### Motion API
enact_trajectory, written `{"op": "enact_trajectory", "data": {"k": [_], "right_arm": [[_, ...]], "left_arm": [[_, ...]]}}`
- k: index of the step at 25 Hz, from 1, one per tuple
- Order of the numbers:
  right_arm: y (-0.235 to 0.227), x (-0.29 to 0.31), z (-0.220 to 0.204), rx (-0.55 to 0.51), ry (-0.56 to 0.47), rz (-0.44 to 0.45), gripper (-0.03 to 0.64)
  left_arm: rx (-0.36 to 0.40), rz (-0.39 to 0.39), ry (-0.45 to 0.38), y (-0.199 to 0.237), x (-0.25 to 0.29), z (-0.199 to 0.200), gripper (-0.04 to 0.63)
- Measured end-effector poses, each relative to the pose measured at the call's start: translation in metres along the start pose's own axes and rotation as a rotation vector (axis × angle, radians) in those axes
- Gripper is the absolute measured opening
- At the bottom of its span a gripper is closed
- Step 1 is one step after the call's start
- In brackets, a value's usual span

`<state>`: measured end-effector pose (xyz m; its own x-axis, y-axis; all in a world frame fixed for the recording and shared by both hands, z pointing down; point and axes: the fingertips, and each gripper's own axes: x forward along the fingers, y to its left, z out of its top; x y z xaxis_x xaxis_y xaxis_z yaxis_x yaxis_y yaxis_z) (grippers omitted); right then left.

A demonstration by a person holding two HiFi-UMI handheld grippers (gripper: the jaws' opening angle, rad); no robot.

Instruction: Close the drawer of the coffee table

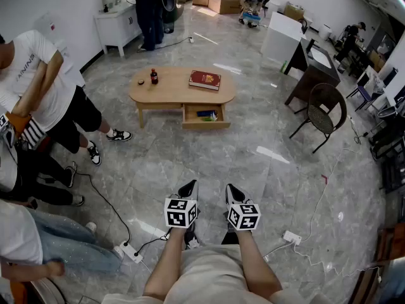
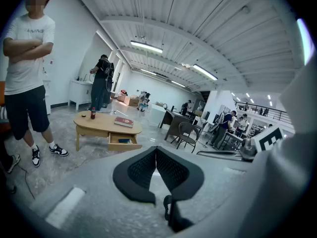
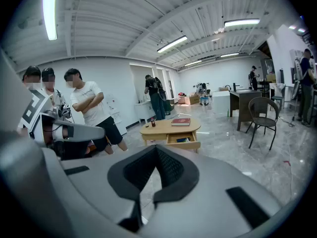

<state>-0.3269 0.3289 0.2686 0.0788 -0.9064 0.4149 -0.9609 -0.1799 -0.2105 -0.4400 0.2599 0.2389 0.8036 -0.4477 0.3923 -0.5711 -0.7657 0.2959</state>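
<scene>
The oval wooden coffee table (image 1: 171, 92) stands far ahead on the grey floor. Its drawer (image 1: 205, 116) is pulled out toward me, with a blue item inside. A red book (image 1: 204, 80) and a small dark bottle (image 1: 154, 76) sit on the top. My left gripper (image 1: 189, 189) and right gripper (image 1: 233, 192) hang side by side near my body, well short of the table. Both are shut with nothing between the jaws. The left gripper view shows the open drawer (image 2: 124, 143) beyond the closed left gripper (image 2: 156, 149). The right gripper view shows the drawer (image 3: 183, 142) past the closed right gripper (image 3: 157, 148).
Several people stand or sit at the left (image 1: 44, 94). A wicker chair (image 1: 325, 109) and a dark desk (image 1: 313, 65) are to the table's right. A power strip (image 1: 131, 252) with cables lies on the floor by my left leg. A white cabinet (image 1: 117, 24) stands at the back.
</scene>
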Motion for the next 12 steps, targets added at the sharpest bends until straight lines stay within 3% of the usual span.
{"op": "enact_trajectory", "data": {"k": [4, 12], "right_arm": [[-0.007, 0.014, 0.0, -0.012, 0.017, 0.015, 0.015], [-0.02, 0.032, 0.011, 0.062, -0.019, 0.023, 0.015]], "left_arm": [[-0.006, 0.022, -0.004, 0.006, 0.006, 0.002, 0.009], [0.019, 0.035, 0.017, 0.009, 0.02, 0.008, 0.009]]}}
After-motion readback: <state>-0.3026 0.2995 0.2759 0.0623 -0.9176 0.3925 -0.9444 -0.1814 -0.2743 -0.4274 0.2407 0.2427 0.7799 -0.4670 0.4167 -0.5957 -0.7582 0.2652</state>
